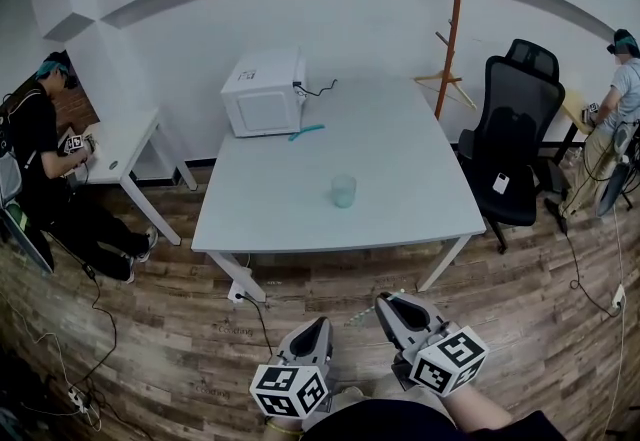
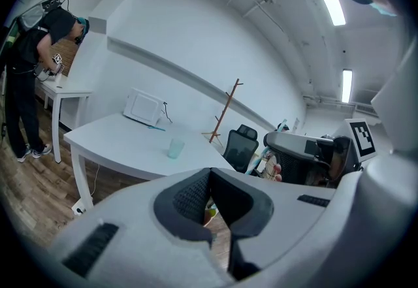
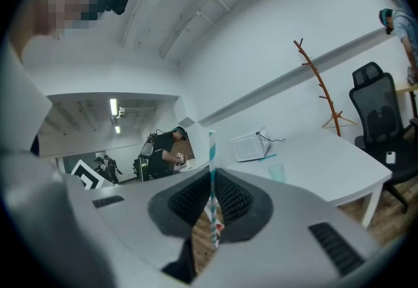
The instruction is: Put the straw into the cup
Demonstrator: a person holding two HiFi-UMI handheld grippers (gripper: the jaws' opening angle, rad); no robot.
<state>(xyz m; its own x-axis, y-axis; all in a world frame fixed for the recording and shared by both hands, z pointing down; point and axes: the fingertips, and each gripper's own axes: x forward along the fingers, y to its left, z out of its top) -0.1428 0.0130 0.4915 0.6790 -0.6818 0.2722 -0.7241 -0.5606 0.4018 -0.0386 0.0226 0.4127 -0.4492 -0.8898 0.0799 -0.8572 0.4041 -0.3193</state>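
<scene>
Well short of the white rectangular table (image 1: 400, 149), pinches a thin teal-and-white striped straw (image 3: 211, 149) crosswise in the closed jaws of the right gripper (image 3: 210, 209). Finds the pale green translucent cup (image 1: 343, 191) standing far ahead on that table. Holds the left gripper (image 2: 210, 215) closed on nothing.

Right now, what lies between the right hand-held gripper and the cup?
In the head view, only wooden floor, then bare white tabletop, separate the right hand-held gripper, holding the straw, from the cup.
</scene>
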